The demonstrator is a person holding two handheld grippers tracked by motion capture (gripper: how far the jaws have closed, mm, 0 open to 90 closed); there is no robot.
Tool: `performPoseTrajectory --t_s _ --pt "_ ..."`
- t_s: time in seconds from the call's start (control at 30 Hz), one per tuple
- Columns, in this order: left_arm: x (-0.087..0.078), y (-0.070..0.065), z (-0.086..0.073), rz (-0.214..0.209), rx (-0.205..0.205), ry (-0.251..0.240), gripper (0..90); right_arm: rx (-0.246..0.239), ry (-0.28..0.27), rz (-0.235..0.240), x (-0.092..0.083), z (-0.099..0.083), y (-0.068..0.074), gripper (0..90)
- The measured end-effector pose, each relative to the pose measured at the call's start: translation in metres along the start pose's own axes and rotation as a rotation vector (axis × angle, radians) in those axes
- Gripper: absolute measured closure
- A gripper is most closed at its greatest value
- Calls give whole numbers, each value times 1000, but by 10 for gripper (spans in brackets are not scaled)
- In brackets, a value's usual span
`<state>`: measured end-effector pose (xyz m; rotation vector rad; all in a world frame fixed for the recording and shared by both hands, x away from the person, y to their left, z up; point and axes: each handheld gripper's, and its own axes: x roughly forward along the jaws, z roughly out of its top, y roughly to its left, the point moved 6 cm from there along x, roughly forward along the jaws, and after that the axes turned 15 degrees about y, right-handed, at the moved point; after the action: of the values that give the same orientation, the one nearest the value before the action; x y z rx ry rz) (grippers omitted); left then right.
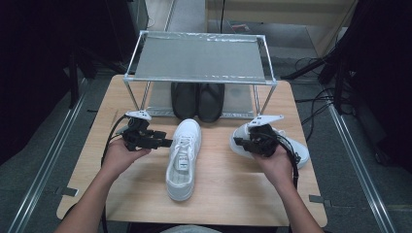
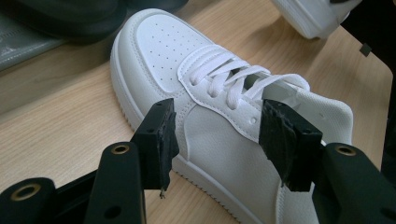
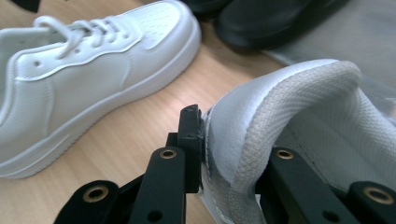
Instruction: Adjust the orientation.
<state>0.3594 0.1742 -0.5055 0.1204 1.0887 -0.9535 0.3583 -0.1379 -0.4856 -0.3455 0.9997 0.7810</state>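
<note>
The left tongs [image 1: 165, 142] stood with their jaws apart, clamped on nothing, just beside the left flank of the middle white sneaker [image 1: 183, 158]. In the left gripper view that sneaker's laced side panel showed between the two black pads [image 2: 159, 140], which stood clear of the leather, one toward the toe and one toward the heel. The sneaker lay flat on the bench [image 1: 228, 189], sole down, toe pointing away from the person toward the rack [image 1: 199, 58].

To the right, the right tongs [image 1: 239, 141] were clamped on the second white sneaker [image 1: 301, 151]. In the right gripper view one jaw pressed the outside of the padded heel collar [image 3: 299, 93] and the other sat inside the shoe's opening. That shoe lay near the right edge of the bench, well apart from the middle one. In the high view its far end was covered by the hand and tongs, so whether it was lifted clear of the wood could not be told.

Counted: two white sneakers, two black shoes [image 1: 197, 99], two tongs, one rack.

The rack was a metal frame with two levels, standing at the far side of the bench. Its upper shelf [image 1: 199, 57] was a bare grey sheet. On its lower level the two black shoes sat side by side, touching, ends toward the person.
</note>
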Motion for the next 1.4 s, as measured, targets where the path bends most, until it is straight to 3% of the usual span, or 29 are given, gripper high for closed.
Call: performPoseTrajectory --t_s 0.27,0.43,0.67,0.7,0.87,1.0,1.1,1.2,1.4 --pt "-1 1 0 -2 1 -5 465 -75 68 62 23 1 35 782" --pt "-1 2 -1 1 0 -2 465 -97 101 104 35 1 54 790" --pt "-2 1 0 0 8 -24 436 -92 122 132 56 -7 66 794" --pt "-2 1 0 2 7 -28 434 -104 124 117 59 -8 68 793" --pt "-2 1 0 2 8 -30 434 -92 116 124 58 -8 68 783" --pt "-2 3 0 5 6 -30 429 -120 95 94 56 -9 72 631" --pt "-2 2 0 5 7 -31 425 -159 98 61 53 -11 76 601" --pt "-2 2 0 4 10 -29 426 -121 63 73 42 -11 72 580" --pt "-2 3 0 10 12 -29 425 -62 -60 77 6 -14 52 591"
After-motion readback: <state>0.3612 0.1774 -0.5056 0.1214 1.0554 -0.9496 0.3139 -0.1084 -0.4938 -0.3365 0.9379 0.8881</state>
